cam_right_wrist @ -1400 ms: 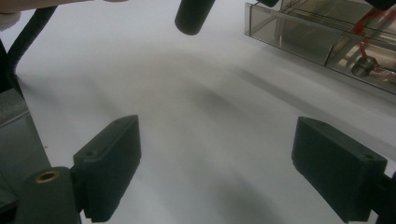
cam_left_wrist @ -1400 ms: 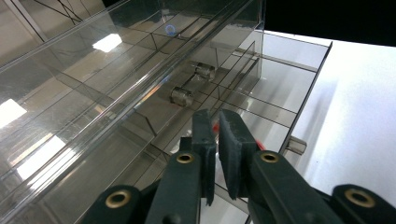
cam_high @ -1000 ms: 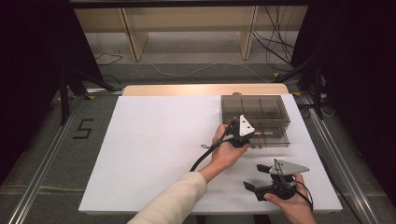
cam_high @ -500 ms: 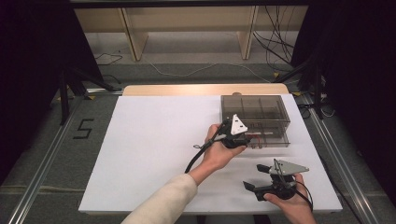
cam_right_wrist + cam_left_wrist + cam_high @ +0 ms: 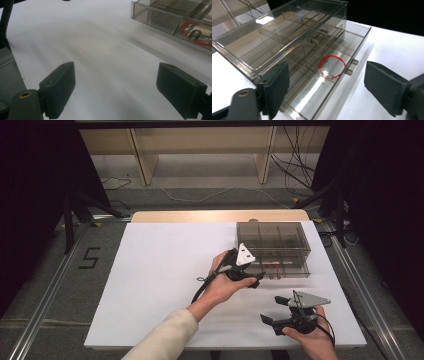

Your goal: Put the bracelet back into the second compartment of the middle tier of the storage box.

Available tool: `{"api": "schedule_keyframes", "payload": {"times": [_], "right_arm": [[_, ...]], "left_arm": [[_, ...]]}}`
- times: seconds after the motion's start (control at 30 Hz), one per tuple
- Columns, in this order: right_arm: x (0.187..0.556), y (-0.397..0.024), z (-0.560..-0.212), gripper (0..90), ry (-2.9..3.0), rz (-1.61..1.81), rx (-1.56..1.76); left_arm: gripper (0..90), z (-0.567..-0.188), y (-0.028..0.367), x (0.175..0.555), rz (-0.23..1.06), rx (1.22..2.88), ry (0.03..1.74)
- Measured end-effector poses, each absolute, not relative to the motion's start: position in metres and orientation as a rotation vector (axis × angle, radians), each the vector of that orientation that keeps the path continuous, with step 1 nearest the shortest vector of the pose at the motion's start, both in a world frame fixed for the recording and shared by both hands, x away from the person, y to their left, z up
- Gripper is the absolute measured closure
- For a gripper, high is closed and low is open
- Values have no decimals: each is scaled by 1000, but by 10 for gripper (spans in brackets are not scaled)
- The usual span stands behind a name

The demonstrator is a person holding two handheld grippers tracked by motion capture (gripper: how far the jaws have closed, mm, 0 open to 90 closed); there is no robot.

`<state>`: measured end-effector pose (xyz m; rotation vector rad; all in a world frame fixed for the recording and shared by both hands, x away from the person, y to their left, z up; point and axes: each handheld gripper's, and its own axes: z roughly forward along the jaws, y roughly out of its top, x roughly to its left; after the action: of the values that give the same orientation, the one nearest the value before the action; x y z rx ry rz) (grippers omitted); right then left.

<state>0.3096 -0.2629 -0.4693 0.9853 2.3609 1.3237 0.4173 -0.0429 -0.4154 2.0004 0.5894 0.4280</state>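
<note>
A smoky clear drawer box [image 5: 272, 237] stands at the right of the white table, its lower drawer [image 5: 290, 268] pulled out toward me. A red ring [image 5: 332, 66] lies flat in one of the drawer's compartments, and in the high view the red ring [image 5: 274, 266] is a thin streak. My left gripper [image 5: 256, 279] hovers just in front of the drawer's left end, and in its own view the left gripper [image 5: 328, 85] is open with nothing between its jaws. My right gripper [image 5: 273, 310] rests near the table's front right, and in its own view the right gripper [image 5: 116, 87] is open and empty over bare tabletop.
The white table top [image 5: 165, 270] is bare to the left of the box. A wooden strip [image 5: 220, 215] runs along its far edge. Metal rails [image 5: 45, 295] flank the table, and cables [image 5: 300, 175] lie on the floor behind.
My left gripper has drifted left and a little toward me, away from the box front. The right gripper has stayed in place.
</note>
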Motion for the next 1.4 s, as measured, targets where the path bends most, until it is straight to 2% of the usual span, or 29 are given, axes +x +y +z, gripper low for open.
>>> {"api": "schedule_keyframes", "payload": {"times": [0.13, 0.77, 1.4], "right_arm": [[309, -263, -469, 165, 2361, 1325, 987], [310, -262, -470, 165, 2360, 1324, 987], [311, -261, -470, 165, 2368, 1316, 997]], "left_arm": [[165, -411, -30, 413, 427, 1990, 602], [164, -416, 55, 395, 448, 1965, 690], [163, -430, 107, 371, 449, 1948, 746]]}}
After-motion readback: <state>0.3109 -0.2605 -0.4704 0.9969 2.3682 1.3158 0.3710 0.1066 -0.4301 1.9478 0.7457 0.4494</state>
